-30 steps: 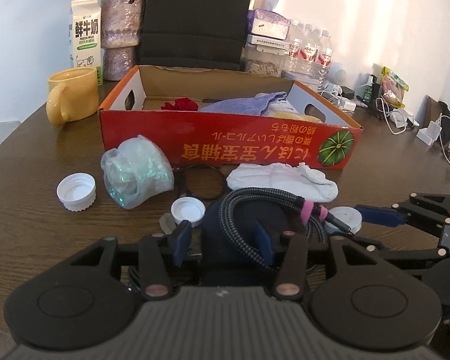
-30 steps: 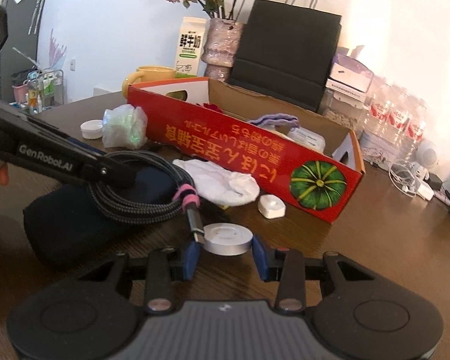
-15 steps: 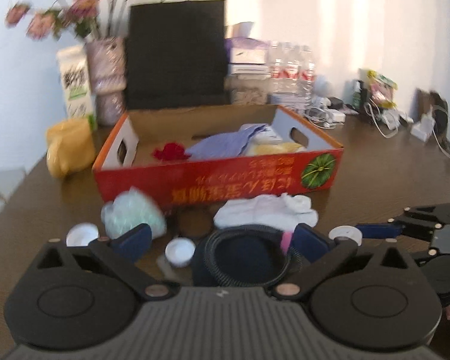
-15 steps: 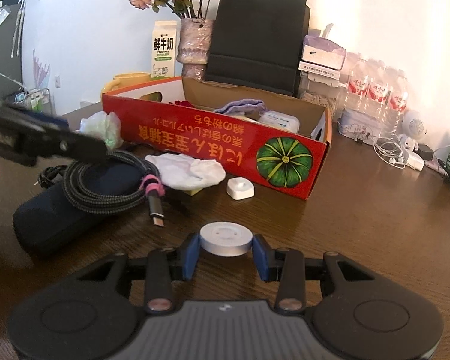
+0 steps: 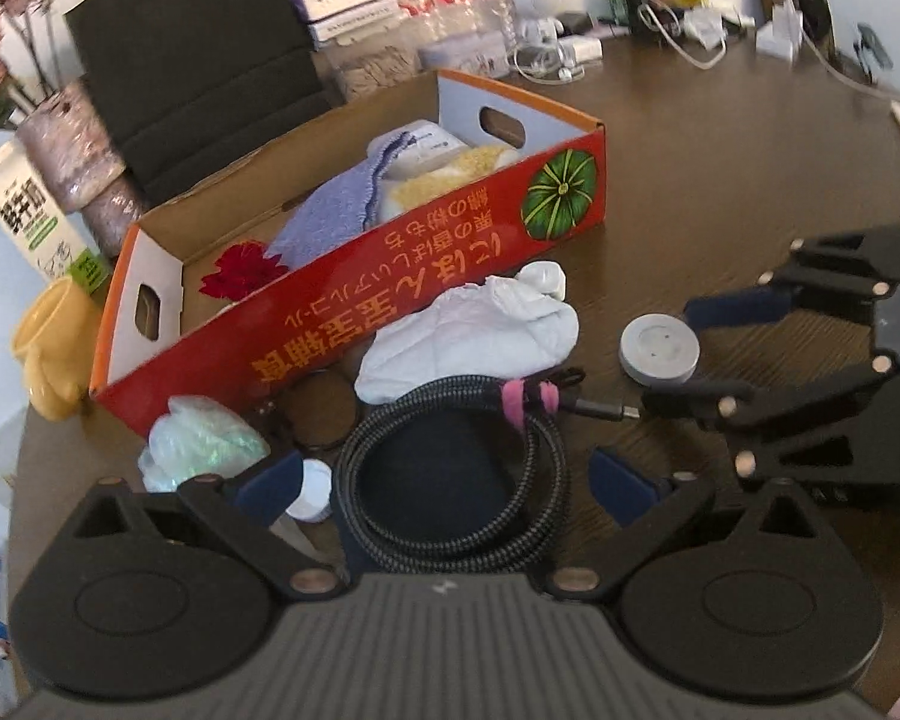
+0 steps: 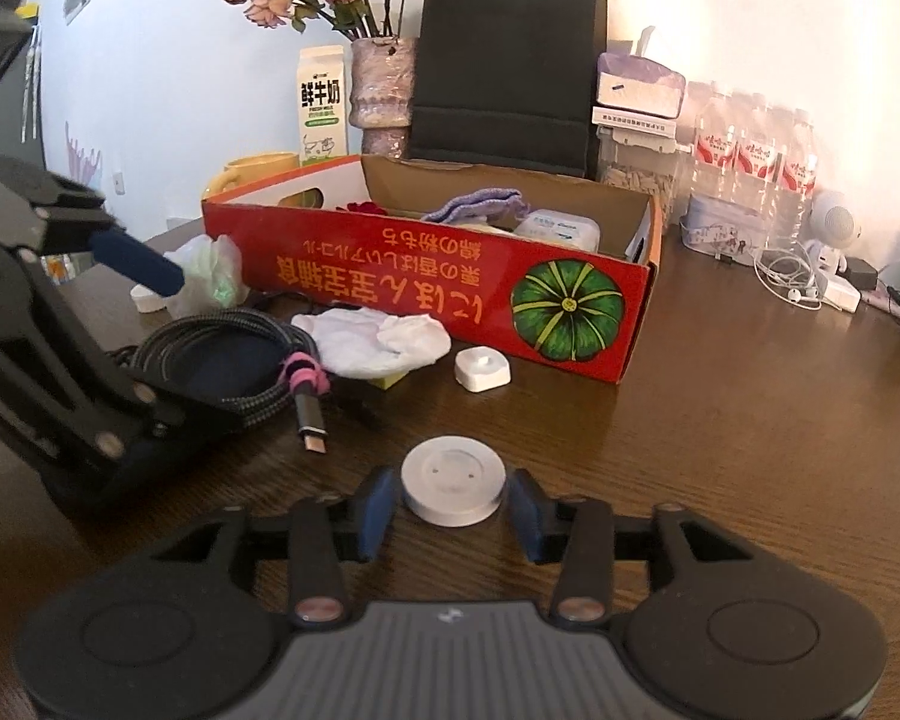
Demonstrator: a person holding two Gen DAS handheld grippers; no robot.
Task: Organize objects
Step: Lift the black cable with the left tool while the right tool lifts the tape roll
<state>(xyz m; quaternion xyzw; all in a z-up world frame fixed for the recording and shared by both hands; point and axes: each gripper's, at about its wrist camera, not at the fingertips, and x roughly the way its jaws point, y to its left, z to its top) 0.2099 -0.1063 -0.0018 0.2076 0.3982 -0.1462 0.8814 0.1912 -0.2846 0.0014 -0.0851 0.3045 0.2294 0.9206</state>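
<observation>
Fingers [image 6: 378,504] astride white puck [image 6: 453,487], coiled cable [image 6: 234,354] and red box [image 6: 426,294] beyond

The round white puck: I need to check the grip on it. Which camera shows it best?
The right wrist view: the round white puck sits centred between the right gripper pads, small gaps showing either side. The left wrist view shows it from above, farther off, one finger partly hidden.

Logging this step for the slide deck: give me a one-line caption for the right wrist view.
Right gripper open around a round silver metal puck on the dark wooden table, before the red cardboard box.
</observation>
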